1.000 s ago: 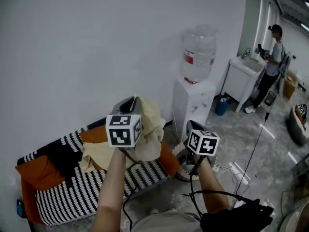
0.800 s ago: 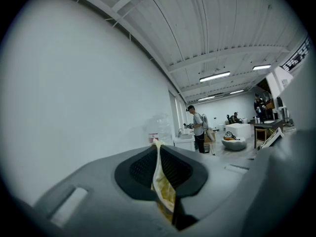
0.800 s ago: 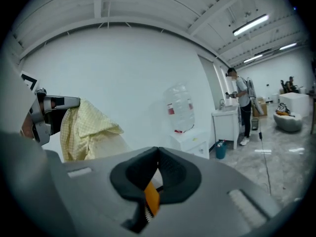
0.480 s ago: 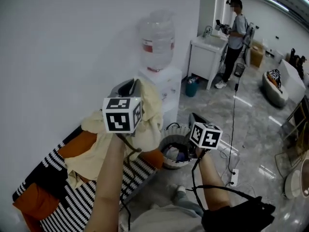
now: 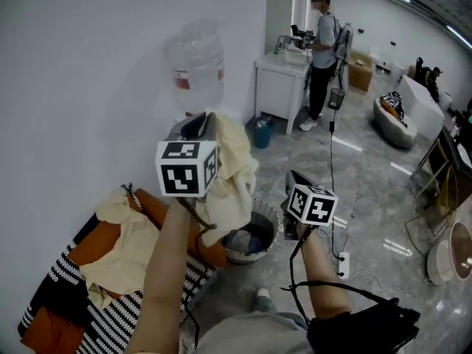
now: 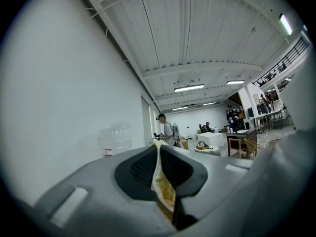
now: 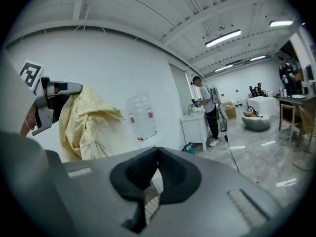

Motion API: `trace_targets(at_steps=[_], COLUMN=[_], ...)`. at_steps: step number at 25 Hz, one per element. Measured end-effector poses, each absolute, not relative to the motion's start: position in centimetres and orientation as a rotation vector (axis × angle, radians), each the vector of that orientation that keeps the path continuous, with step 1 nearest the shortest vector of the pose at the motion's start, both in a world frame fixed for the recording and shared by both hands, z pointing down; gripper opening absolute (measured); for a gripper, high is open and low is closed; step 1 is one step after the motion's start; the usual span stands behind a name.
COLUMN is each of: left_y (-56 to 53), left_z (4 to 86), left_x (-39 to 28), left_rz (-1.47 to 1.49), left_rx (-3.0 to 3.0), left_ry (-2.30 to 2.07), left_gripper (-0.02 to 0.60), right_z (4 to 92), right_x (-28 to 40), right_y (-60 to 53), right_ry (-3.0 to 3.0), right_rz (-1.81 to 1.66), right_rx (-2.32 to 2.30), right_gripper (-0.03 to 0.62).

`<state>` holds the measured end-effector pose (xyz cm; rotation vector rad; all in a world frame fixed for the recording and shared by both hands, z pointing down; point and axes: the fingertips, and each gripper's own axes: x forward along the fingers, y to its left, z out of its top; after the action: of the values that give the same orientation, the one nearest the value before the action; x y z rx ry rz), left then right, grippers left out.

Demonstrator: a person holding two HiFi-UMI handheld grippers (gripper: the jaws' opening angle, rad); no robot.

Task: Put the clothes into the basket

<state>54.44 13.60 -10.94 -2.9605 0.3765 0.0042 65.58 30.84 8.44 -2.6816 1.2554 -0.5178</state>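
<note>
One cream garment (image 5: pixel 234 175) hangs pinched in the closed left claw (image 6: pixel 159 150) near the basket (image 5: pixel 274 231), right claw (image 7: pixel 158 150) shut and empty, second garment (image 5: pixel 129 249) waiting lower left.

We see a soft yellow cloth (image 5: pixel 234 174) with little wrinkles. The floor (image 5: pixel 369 175) looks like shiny smooth stone, and the water bottle (image 5: pixel 195 59) is clear plastic. The left gripper (image 6: pixel 159 149) is dull grey plastic with black bumpy pads (image 6: pixel 140 169).
</note>
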Motion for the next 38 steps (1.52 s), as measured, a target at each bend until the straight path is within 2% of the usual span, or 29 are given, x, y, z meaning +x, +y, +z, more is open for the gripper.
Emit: trace_targets(at_steps=[10,20,38], left_y=[18.2,18.5,15.4], left_z=[-8.2,-2.0,19.5], left_x=[62.3,66.3,69.5], left_rz=[-0.047,-0.204,-0.742], left_rx=[-2.992,-3.039,-3.112], left_ry=[0.232,0.198,0.247], left_gripper=[0.028,0.028,0.028], right_z=[10.2,14.4,29.9], right_x=[71.1,74.1,76.1], right_y=[37.0,39.9,37.9], right_ry=[1.115,1.011,0.987], right_rz=[-0.562,-0.648,-1.027], right_rx=[-2.743,-2.779,-2.737], right_gripper=[0.003,0.003,0.003])
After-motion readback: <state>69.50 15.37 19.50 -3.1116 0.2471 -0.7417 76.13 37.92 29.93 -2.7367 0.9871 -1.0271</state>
